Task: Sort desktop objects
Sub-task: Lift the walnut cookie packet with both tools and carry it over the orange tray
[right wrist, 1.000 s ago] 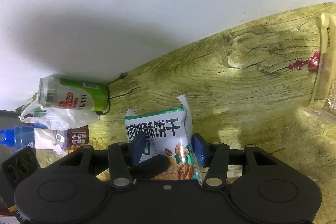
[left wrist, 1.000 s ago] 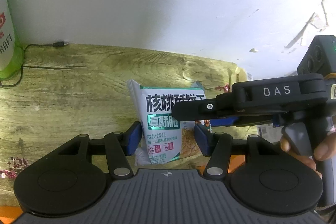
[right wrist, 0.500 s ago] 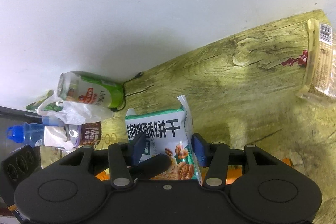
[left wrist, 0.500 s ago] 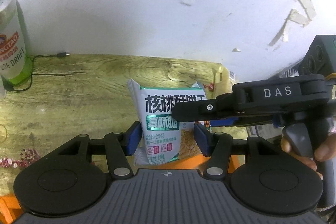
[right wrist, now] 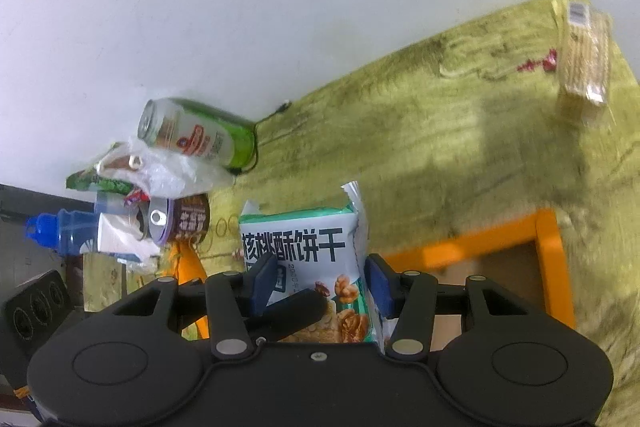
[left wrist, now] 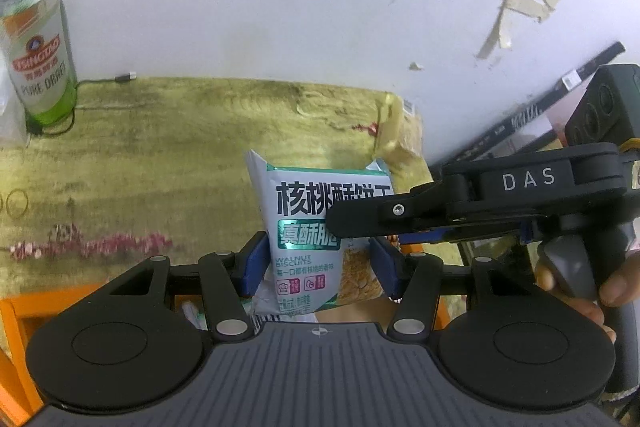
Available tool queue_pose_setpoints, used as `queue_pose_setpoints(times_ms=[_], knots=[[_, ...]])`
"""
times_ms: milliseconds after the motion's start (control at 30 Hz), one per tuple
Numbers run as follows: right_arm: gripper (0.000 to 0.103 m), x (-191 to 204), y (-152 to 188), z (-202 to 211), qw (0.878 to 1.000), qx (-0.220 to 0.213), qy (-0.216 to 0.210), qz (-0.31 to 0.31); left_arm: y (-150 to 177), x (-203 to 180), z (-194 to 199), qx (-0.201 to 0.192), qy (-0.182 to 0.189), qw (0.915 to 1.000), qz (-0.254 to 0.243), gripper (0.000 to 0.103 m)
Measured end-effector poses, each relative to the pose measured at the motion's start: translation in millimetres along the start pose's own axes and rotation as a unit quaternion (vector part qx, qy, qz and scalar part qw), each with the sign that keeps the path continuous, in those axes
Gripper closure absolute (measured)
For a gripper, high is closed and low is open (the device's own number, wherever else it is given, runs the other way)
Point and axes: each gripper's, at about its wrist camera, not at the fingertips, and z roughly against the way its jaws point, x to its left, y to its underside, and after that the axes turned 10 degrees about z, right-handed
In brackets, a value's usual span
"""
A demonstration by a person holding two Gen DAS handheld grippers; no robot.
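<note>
A pale blue and green walnut biscuit packet [left wrist: 308,211] hangs upright above the green wood-grain table [left wrist: 160,155]. My left gripper [left wrist: 318,263] is shut on its lower part, one blue pad on each side. In the right wrist view the same packet [right wrist: 296,239] sits between the blue pads of my right gripper [right wrist: 320,283], also shut on it. The right gripper's black finger [left wrist: 380,215] crosses the packet's front from the right, with a hand [left wrist: 600,287] on its handle.
An orange-rimmed box [right wrist: 548,247] lies just below and to the right of the packet. A green beer can [left wrist: 38,43] stands by the wall at the left. A brown can [right wrist: 188,223], a blue bottle [right wrist: 60,231] and a plastic bag [right wrist: 176,171] crowd that corner. A cracker pack [right wrist: 584,59] lies at the far right edge.
Both grippers have risen and drawn back together with the packet held between them. The orange box has come into view underneath, and more of the beer can shows.
</note>
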Motion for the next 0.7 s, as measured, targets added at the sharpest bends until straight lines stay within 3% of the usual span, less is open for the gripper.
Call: queue_pose_setpoints(times_ms=[700], knots=[[0.055,7.1,96.6,-0.5,0.999,0.039,0.004,-0.030,88.1,11.5,16.1,0.046,-0.011,0.9989,-0.007,0.048]])
